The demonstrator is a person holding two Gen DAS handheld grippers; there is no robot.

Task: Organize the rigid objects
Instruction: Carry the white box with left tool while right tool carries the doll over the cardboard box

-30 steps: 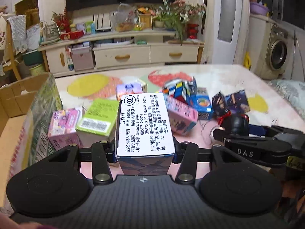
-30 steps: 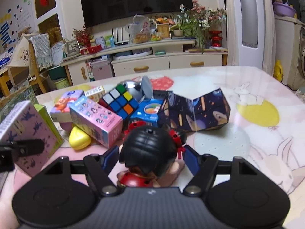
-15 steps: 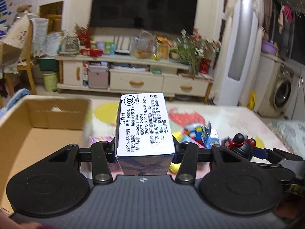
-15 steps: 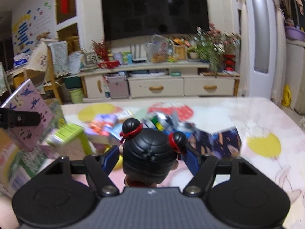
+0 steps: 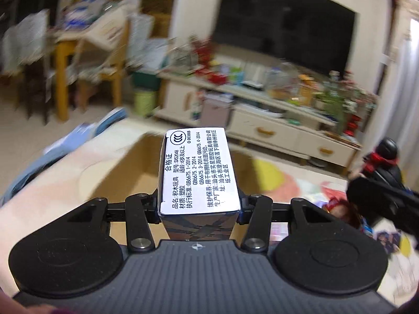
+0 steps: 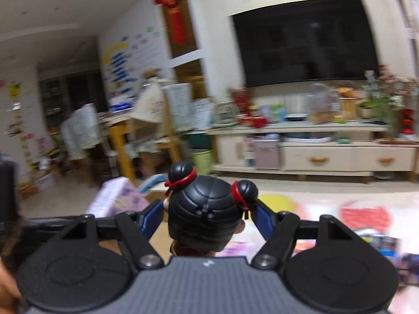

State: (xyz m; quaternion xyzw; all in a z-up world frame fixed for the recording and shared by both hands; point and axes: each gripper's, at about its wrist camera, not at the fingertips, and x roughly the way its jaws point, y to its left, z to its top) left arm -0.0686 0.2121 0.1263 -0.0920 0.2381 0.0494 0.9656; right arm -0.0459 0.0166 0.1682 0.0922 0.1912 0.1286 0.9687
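Observation:
My left gripper (image 5: pixel 199 209) is shut on a small toy box (image 5: pixel 199 172) with a white printed label on top, held upright above the open cardboard box (image 5: pixel 125 172). My right gripper (image 6: pixel 205 216) is shut on a doll figure (image 6: pixel 207 209) with black hair buns and red ties. In the left wrist view that doll (image 5: pixel 385 154) and the right gripper appear at the right edge. In the right wrist view the held toy box (image 6: pixel 117 201) shows as a pinkish block at the lower left.
The table (image 5: pixel 296 183) with its pink and yellow patterned cloth carries several blurred toys at the right (image 6: pixel 379 240). Beyond stand a TV cabinet (image 6: pixel 314 154), a dark TV (image 6: pixel 309 41) and a yellow-legged table (image 5: pixel 86 60) with clutter.
Both grippers have risen and swung left with their loads. The toy pile has dropped out of the centre of view; the cardboard box now lies under the left gripper.

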